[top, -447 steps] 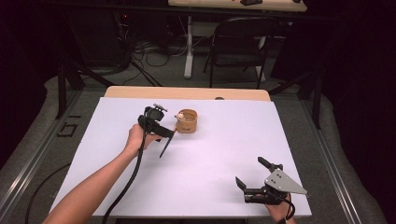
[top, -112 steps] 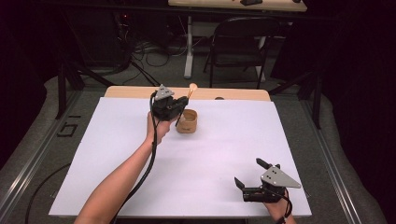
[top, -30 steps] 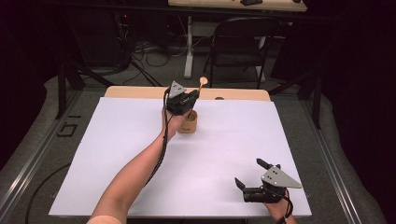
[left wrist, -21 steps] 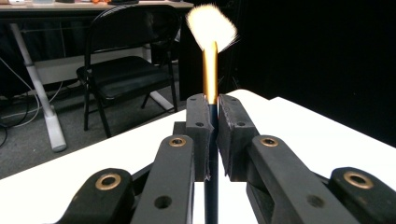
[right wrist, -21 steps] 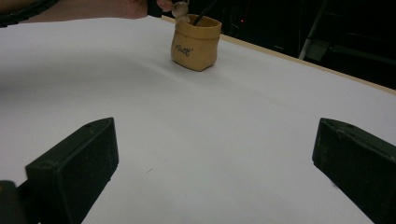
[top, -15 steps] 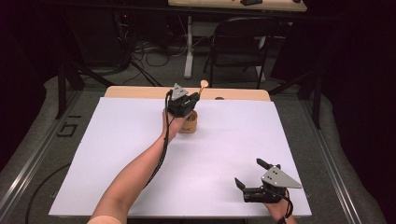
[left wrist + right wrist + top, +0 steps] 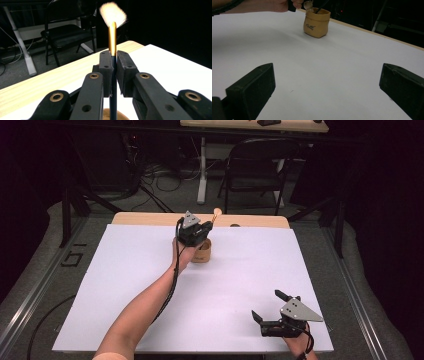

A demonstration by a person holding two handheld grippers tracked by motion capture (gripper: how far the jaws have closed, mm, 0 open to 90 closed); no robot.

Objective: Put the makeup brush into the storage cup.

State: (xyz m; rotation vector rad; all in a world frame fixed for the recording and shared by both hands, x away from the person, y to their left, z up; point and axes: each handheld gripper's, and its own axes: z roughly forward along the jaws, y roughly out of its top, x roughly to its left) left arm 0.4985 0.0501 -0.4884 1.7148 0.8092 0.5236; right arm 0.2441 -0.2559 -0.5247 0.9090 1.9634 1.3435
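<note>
High view, left tool: The left tool (image 7: pixel 196 231) is hovering directly over the tan cup (image 7: pixel 202 254) at the far middle of the tabletop (image 7: pixel 125 285), with the cup just beneath it and partly covered by the hand.
High view, brush: The brush (image 7: pixel 216 213) is sticking up past the tool's far side, its pale tip leaning toward the wooden edge beyond.
High view, right tool: The right tool (image 7: pixel 270 310) is resting near the front corner, well apart from the cup, its jaws standing wide with nothing between them.
Left gripper view, grip: The two pads are pinching the dark handle just below the gold ferrule (image 7: pixel 112 37), so the left tool is closed on the brush (image 7: pixel 113 65). The bristles (image 7: pixel 113 13) are fanning out above the tool and the cup's rim (image 7: pixel 115 116) is peeking in right underneath.
Left gripper view, risk: The handle is thin and the pads are gripping a narrow stretch, so I judge the brush could be swivelling or slipping in the pinch.
Right gripper view, cup: The cup (image 7: pixel 316 23) is sitting far ahead of the open jaws, looking soft-sided, with the dark handle (image 7: pixel 322 6) slanting into its mouth.
Right gripper view, risk: Nothing is steadying the cup; if the tool is letting go with the brush leaning, I judge the light cup might be tipping or sliding.
</note>
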